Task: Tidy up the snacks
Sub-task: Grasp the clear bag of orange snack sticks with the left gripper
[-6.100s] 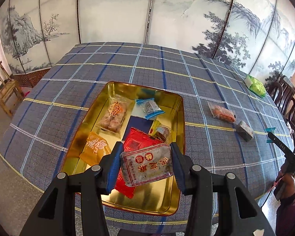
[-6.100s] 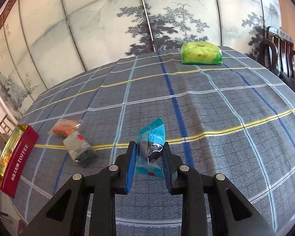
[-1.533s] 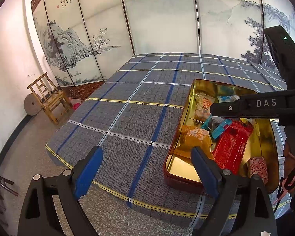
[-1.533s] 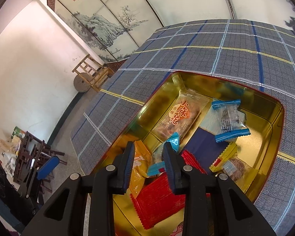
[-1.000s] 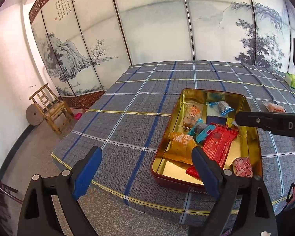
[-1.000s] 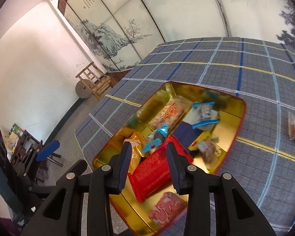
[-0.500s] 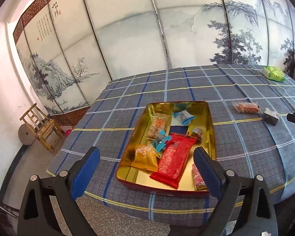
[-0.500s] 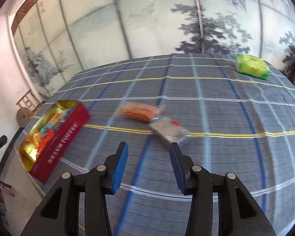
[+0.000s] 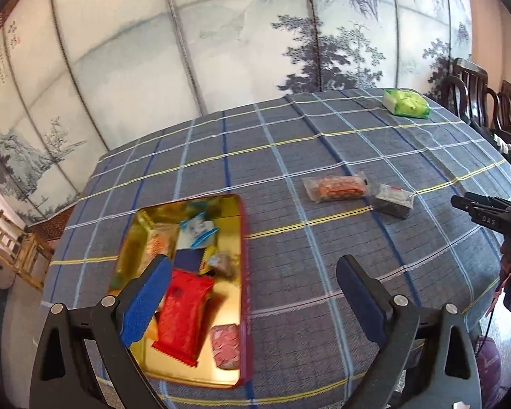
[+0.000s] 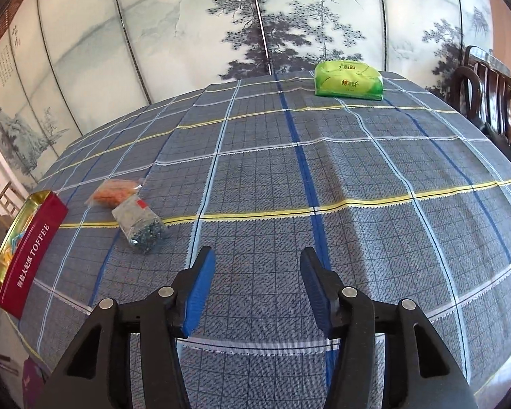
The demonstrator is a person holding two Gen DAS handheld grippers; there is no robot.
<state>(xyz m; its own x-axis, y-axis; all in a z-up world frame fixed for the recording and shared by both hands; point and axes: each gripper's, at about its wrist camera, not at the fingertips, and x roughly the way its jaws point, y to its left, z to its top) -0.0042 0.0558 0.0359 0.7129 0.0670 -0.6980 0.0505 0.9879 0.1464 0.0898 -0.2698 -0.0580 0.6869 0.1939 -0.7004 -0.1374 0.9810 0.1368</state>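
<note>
An open gold tin (image 9: 244, 255) with red walls sits on the checked tablecloth and holds several wrapped snacks, among them a red packet (image 9: 184, 310) and a blue-edged candy (image 9: 196, 230). My left gripper (image 9: 252, 272) hangs above the tin's right edge, open wide and empty. An orange snack packet (image 9: 335, 187) and a dark grey packet (image 9: 393, 199) lie loose to the tin's right. My right gripper (image 10: 257, 259) hovers over bare cloth right of the grey packet (image 10: 139, 220) and the orange packet (image 10: 115, 191). Its jaws are opening with nothing between them. The tin (image 10: 30, 238) shows at far left.
A green tissue pack (image 10: 348, 79) lies at the table's far side. Dark wooden chairs (image 10: 487, 81) stand at the right edge. A painted folding screen backs the table. A small wooden chair (image 9: 17, 255) stands on the floor at left.
The right gripper left the blue candy in the tin, swung right over the cloth past the loose packets, and its jaws widened. The left gripper's view swung right, now showing the loose packets.
</note>
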